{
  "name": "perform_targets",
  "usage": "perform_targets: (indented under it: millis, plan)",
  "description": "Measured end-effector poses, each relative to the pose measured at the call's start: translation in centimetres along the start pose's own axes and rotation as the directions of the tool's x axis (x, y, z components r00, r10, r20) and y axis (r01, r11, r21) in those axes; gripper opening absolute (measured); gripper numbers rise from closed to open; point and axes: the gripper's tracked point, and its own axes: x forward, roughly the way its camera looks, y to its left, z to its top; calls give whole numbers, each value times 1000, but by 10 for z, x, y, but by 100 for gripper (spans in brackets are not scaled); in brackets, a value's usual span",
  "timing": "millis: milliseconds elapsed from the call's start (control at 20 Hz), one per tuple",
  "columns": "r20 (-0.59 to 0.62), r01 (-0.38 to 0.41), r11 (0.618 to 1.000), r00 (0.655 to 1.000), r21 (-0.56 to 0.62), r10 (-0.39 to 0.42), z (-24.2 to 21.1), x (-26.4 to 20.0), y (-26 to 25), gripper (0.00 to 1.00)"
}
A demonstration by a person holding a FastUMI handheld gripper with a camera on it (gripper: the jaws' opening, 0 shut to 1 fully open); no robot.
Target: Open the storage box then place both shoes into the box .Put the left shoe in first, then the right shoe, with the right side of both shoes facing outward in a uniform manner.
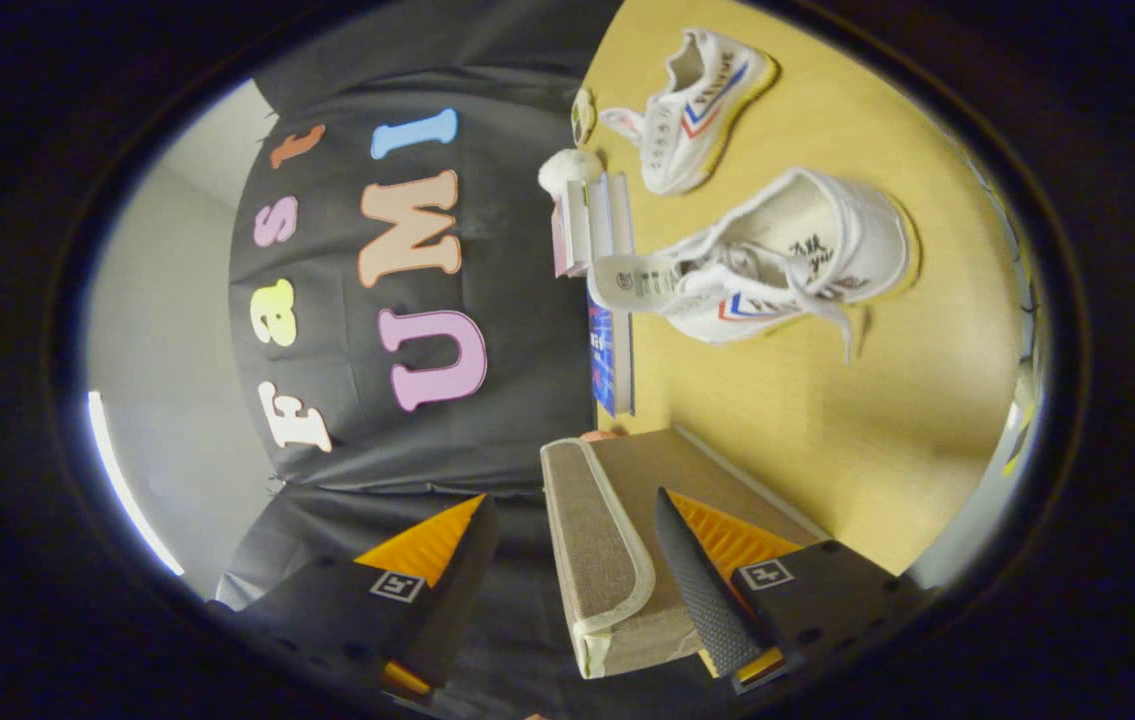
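Spread jaws (567, 580) straddling storage box (617, 550) lid edge, shoes (777, 265) beyond

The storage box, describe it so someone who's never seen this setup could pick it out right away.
Start at the yellow table, where two white shoes lie beyond the gripper. The storage box is the tan fabric box nearest the gripper, its pale-trimmed edge sitting between the open fingers. It is the one brown, flat-sided thing there, unlike the white shoes and the upright books past it.
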Motion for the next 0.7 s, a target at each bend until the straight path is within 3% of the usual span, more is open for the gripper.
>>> perform_targets:
  millis: [200, 450, 700]
  plan:
    - [0, 24, 998, 1000, 62, -24, -17, 21, -23, 97]
    - [27, -4, 993, 1000, 118, 1, -18, 32, -24, 97]
    - [18, 2, 995, 1000, 102, -4, -33, 39, -27, 47]
